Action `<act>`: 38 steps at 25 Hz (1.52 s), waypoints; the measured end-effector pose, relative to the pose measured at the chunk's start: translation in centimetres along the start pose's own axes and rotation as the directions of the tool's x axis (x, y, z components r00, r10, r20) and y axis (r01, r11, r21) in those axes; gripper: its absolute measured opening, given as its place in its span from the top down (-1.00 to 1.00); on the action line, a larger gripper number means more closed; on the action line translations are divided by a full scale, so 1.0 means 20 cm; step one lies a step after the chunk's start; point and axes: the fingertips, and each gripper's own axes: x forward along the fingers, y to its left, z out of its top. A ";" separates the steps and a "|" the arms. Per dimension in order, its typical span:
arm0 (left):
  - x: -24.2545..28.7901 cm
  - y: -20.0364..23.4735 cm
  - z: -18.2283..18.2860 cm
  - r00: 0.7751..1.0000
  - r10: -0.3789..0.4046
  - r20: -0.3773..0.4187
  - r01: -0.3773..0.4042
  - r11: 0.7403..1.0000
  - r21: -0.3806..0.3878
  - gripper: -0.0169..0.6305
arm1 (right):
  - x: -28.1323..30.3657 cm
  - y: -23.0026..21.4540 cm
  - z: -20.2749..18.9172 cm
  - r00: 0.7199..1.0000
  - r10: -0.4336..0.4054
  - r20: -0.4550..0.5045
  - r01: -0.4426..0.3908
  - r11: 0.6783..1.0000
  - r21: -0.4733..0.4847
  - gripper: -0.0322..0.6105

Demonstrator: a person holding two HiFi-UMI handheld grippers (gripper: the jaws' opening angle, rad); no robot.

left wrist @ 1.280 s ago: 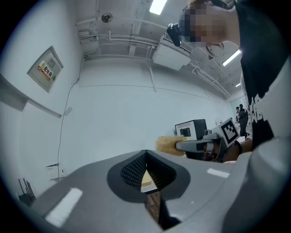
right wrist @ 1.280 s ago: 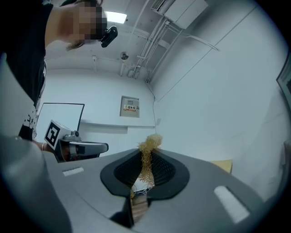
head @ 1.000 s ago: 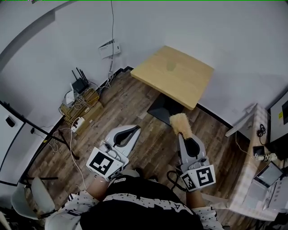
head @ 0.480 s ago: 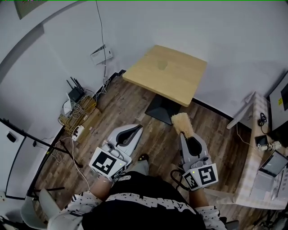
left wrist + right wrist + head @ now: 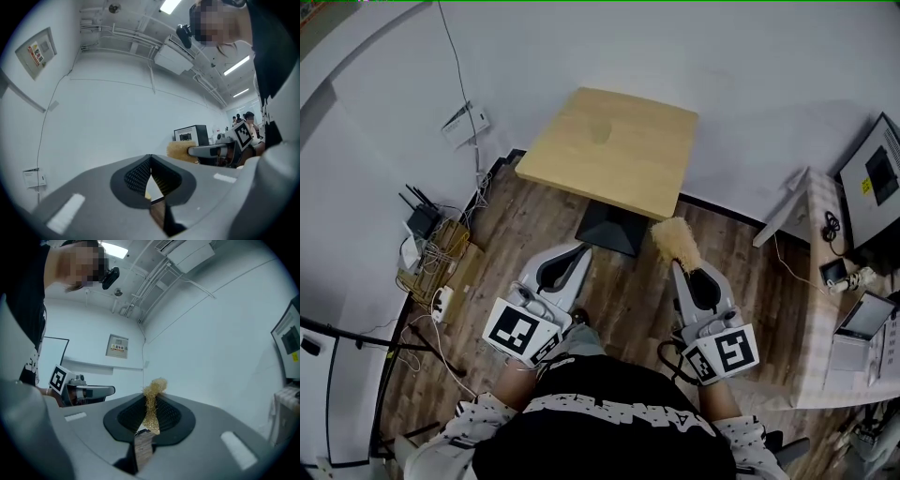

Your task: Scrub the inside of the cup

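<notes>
In the head view a square wooden table [image 5: 628, 159] stands ahead against the white wall. A faint clear shape on its top, which looks like the cup [image 5: 601, 131], is too dim to make out. My left gripper [image 5: 582, 249] is held level over the floor, short of the table's near edge. Its jaws are shut with nothing between them [image 5: 150, 160]. My right gripper [image 5: 677, 266] is shut on a tan fibrous scrubber [image 5: 674, 241], whose tuft sticks out past the jaws [image 5: 153, 389]. Each gripper view shows the other gripper alongside.
The table's black base [image 5: 609, 231] sits on the wood floor just ahead of the grippers. A router and cables on cardboard boxes [image 5: 427, 246] lie at the left wall. A desk with a monitor [image 5: 874, 175] and small devices stands at the right.
The table now sits closer to both grippers and further left in the head view. Both grippers have moved forward with me, the right one still holding the scrubber.
</notes>
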 end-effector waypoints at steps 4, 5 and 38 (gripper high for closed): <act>0.11 0.12 -0.07 0.999 -0.031 -0.009 0.031 0.999 -0.017 0.94 | 0.14 -0.02 -0.02 1.000 -0.016 -0.021 0.015 1.000 -0.019 0.71; 0.13 0.16 -0.08 0.999 -0.038 -0.009 0.038 0.999 -0.020 0.94 | 0.17 -0.02 -0.03 0.999 -0.022 -0.028 0.021 1.000 -0.019 0.71; 0.21 1.29 -0.35 0.998 0.030 -0.053 -0.035 0.996 -0.087 0.94 | 1.33 0.11 -0.17 0.986 -0.003 -0.165 -0.010 0.997 -0.075 0.71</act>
